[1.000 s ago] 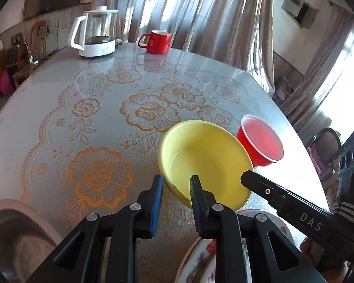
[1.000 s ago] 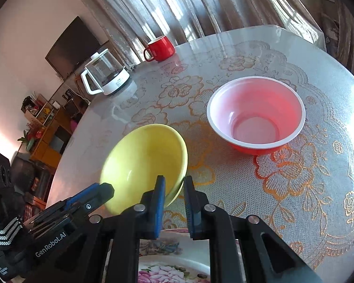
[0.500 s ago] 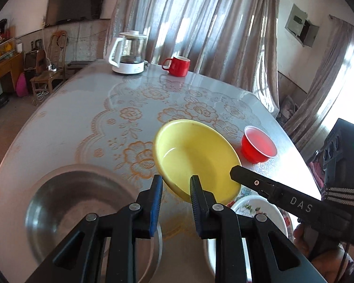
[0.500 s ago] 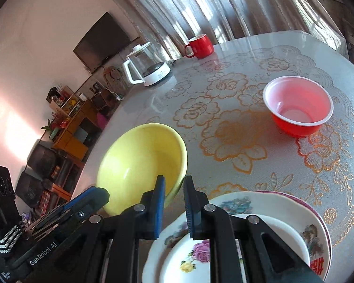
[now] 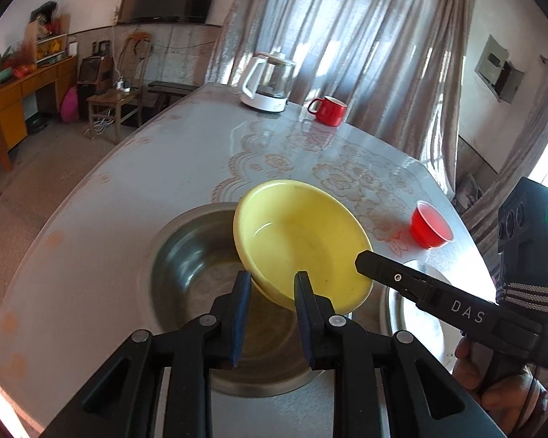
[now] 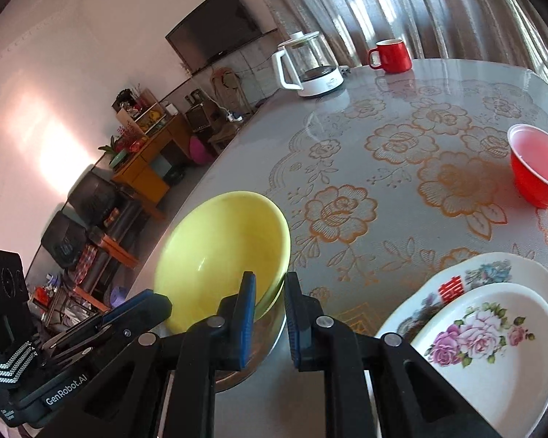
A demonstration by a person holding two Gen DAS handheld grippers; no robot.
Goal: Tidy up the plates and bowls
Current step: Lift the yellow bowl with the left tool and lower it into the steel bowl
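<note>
Here, going left to right, the left tongs are clamped on the near rim of the yellow bowl, one blue pad inside and one outside; the bowl hangs tilted in the air, its far rim higher than the pinched edge, directly over the steel basin on the table; the right tongs are closed on the same bowl's rim from the other side, so both hands carry it and neither is free. The relation that matters, as I judge it, is vertical: the basin's hollow lies below and slightly left of the bowl, so nesting it calls for lowering and levelling rather than travelling farther; the left hand sits nearer the basin's middle, the right nearer the plates. Right of the basin lie two plates, the small floral plate stacked on the larger patterned plate; farther right stands the red bowl, alone and well apart. Count: two coloured bowls, one steel basin, two plates; at the table's far edge, one kettle and one red mug, near each other.
</note>
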